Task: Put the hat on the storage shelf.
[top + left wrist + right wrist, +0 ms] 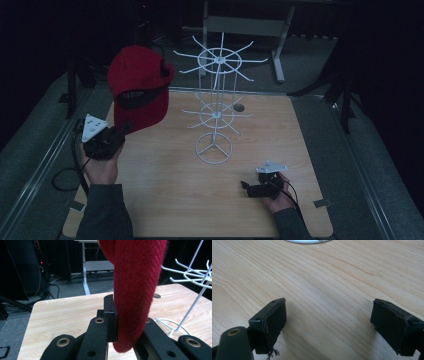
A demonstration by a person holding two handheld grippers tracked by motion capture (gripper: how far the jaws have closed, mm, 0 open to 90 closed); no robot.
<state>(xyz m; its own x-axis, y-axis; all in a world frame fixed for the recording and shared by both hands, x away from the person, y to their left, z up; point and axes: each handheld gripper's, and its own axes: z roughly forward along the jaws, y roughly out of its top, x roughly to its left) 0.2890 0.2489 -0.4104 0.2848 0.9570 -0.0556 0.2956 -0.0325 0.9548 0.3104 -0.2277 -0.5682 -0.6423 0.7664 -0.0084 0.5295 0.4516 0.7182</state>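
A red cap (137, 87) hangs in the air at the left, held by its brim. My left gripper (121, 131) is shut on that brim from below; in the left gripper view the red brim (136, 290) stands upright between the black jaws, one pad (111, 315) pressed against it. A white wire display rack (216, 95) with hooked arms stands on the wooden table (165, 190), to the right of the cap. My right gripper (246, 186) rests low on the table at the front right, open, its pads (274, 317) wide apart over bare wood.
The rack's round wire base (214, 148) sits mid-table, and its rim (307, 241) lies just ahead of the right gripper. A small hole (239, 107) marks the table's far side. Dark floor and a white stand (245, 25) lie beyond.
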